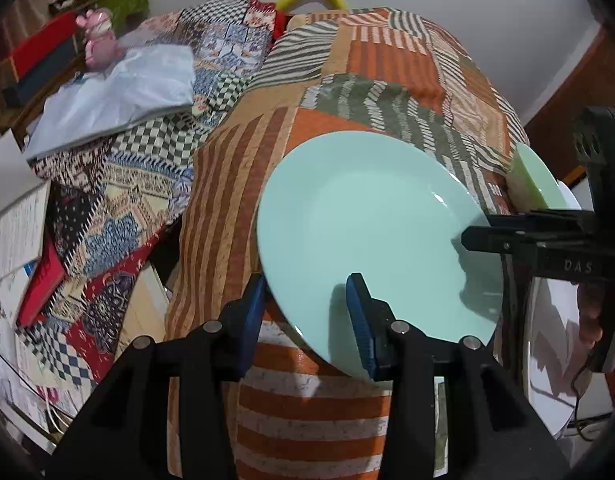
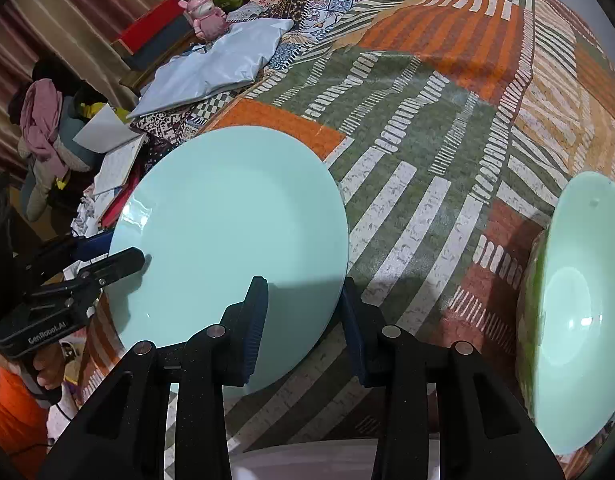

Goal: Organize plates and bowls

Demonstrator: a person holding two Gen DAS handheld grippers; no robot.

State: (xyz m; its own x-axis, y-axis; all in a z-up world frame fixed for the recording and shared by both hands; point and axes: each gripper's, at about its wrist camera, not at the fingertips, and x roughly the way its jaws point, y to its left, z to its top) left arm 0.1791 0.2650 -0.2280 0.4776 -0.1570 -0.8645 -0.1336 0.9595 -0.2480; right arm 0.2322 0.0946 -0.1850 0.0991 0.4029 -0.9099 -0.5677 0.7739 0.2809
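Note:
A pale mint plate (image 1: 367, 232) lies flat on the patterned tablecloth (image 1: 235, 184); it also shows in the right wrist view (image 2: 235, 232). My left gripper (image 1: 307, 316) is open, its blue pads straddling the plate's near rim, one pad over the plate, one outside. My right gripper (image 2: 303, 320) is open and straddles the plate's opposite rim the same way. Each gripper shows in the other's view: the right one (image 1: 479, 240), the left one (image 2: 115, 256). A mint bowl (image 2: 575, 320) stands at the table's right; a sliver of it shows in the left wrist view (image 1: 535, 180).
A grey-white cloth bag (image 2: 215, 68) and a pink figurine (image 2: 207, 16) lie at the table's far left. Books and papers (image 1: 15, 232) are piled beyond the left edge. A white rounded object (image 1: 555, 344) sits below the table edge on the right.

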